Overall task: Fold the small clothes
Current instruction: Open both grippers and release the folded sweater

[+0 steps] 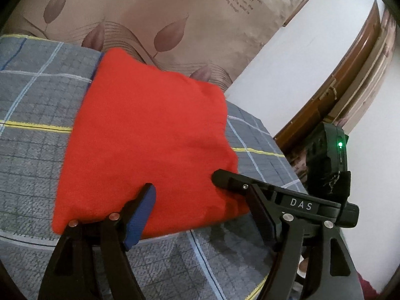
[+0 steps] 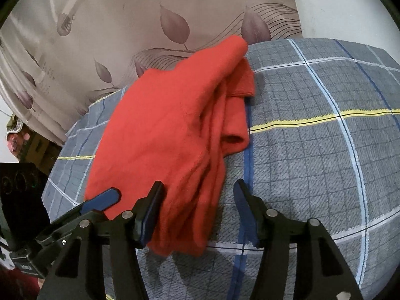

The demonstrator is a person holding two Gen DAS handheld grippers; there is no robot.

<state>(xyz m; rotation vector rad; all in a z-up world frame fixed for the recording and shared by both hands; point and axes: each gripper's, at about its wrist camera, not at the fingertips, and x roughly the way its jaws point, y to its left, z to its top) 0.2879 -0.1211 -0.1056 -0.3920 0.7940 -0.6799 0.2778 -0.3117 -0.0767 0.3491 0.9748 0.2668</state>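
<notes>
A red garment (image 1: 145, 125) lies folded into a rough rectangle on a grey checked cloth (image 1: 37, 100). My left gripper (image 1: 200, 195) hangs open over its near edge, jaws wide, and no pad presses the fabric. A black finger (image 1: 222, 176) of my right gripper comes in from the right and rests at the garment's right edge. In the right wrist view the red garment (image 2: 162, 137) shows loose layered folds on its right side. My right gripper (image 2: 198, 192) straddles its near end, open, with its right finger clear of the fabric. A blue-padded finger (image 2: 105, 200) of my left gripper lies at the garment's left edge.
The checked cloth (image 2: 312, 162) covers a raised surface that drops off at its edges. Behind it stands a beige leaf-patterned mattress (image 1: 150, 12). A white wall (image 1: 287, 62) and a wooden frame (image 1: 350, 62) are at the right.
</notes>
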